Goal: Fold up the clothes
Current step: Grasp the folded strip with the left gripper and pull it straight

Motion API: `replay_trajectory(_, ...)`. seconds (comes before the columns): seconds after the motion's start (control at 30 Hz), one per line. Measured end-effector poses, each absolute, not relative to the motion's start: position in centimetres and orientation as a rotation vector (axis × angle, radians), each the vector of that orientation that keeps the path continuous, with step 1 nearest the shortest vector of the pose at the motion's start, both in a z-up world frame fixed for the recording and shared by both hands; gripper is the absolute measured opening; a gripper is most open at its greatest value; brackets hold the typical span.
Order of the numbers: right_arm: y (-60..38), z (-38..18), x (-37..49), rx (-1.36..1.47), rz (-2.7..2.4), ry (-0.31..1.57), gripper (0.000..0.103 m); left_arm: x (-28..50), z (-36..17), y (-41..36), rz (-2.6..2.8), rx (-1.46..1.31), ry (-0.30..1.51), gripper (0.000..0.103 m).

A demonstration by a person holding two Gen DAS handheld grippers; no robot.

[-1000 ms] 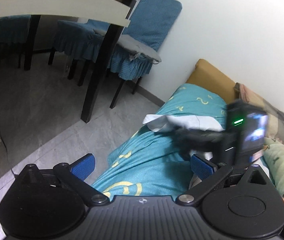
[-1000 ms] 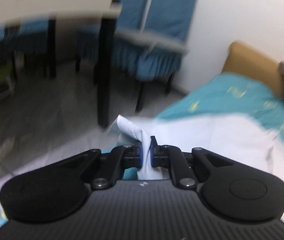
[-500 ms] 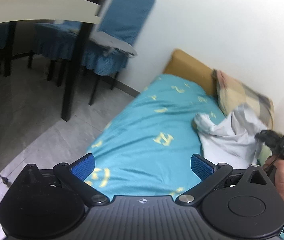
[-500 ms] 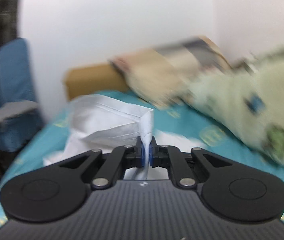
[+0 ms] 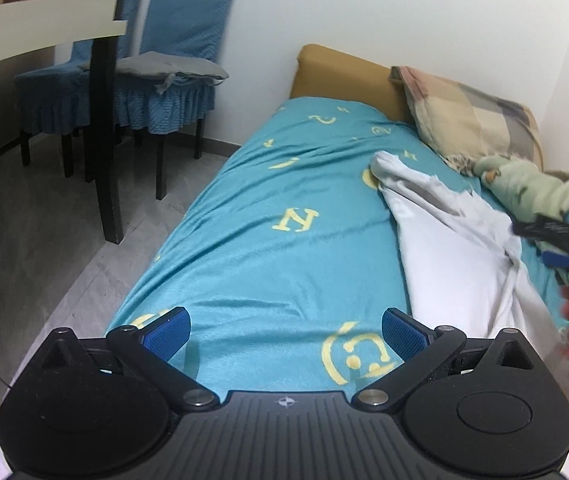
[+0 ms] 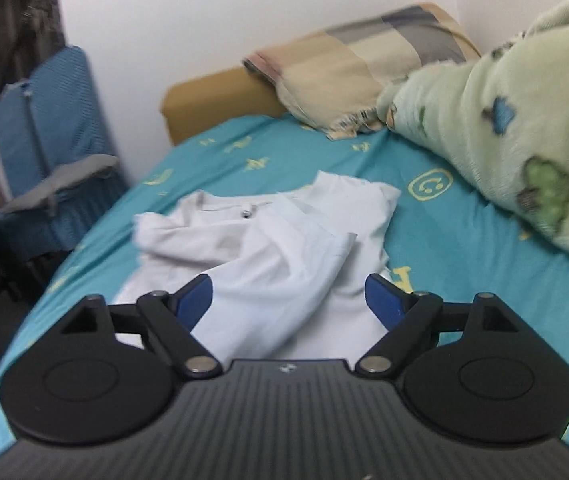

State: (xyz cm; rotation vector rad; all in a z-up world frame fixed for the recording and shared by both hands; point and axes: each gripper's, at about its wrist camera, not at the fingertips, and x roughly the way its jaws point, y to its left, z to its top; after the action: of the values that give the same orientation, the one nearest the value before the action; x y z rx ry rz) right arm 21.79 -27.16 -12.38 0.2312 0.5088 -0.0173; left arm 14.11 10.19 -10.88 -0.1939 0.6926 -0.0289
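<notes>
Both grippers wide open — the left gripper (image 5: 286, 332) hovers with jaws apart over bare teal bedsheet with yellow letters (image 5: 268, 248), holding nothing. The right gripper (image 6: 289, 298) has its jaws spread too, over the crumpled white cotton shirt (image 6: 268, 248), which lies loose toward the bed's head end — near the plaid pillow (image 6: 348, 60) and pale green fleece blanket (image 6: 524, 120).

A crumpled white cotton shirt (image 6: 268, 240) lies on the bed's teal letter-printed sheet (image 5: 268, 216). Behind it, at the head, a checked beige pillow (image 6: 348, 64) leans; a pale green fleece blanket (image 6: 516, 128) lies right. Blue-covered dining chairs (image 5: 164, 80) stand left, on the floor.
</notes>
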Motion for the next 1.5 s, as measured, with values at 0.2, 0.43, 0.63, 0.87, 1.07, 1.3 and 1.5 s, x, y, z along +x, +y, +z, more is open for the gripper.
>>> replay_trajectory(0.2, -27.2, -7.9, 11.6, 0.200, 0.026, 0.505, 0.085, 13.3, -10.3, 9.1, -0.058, -0.159, 0.700, 0.103)
replay_trajectory(0.43, -27.4, -5.0, -0.4, 0.274, 0.018, 0.521, 0.085, 11.2, -9.8, 8.5, -0.079, -0.120, 0.814, 0.099)
replay_trajectory(0.63, -28.4, -3.6, -7.6, 0.365, -0.001, 0.530, 0.085, 8.6, -9.5, 8.9, -0.070, -0.179, 0.934, 0.086)
replay_trajectory(0.87, -31.3, -4.4, -8.3, 0.539, -0.045, 0.531, 0.085, 5.6, -10.2, 9.5, 0.019, -0.197, 1.048, 0.074)
replay_trajectory(1.07, -33.0, -4.9, -8.5, 0.661, -0.030, 0.547, 0.085, 4.4, -10.7, 9.1, 0.014, -0.202, 1.144, 0.034)
replay_trajectory(1.3, -34.0, -4.3, -9.5, 0.676, -0.038, 0.509, 0.085, 1.4, -7.0, 4.8, 0.000, 0.076, 1.027, 0.002)
replay_trajectory(1.5, -34.6, -2.9, -10.7, 0.582, -0.074, 0.427, 0.085, -6.8, -0.4, -3.0, -0.195, 0.346, 0.740, 0.002)
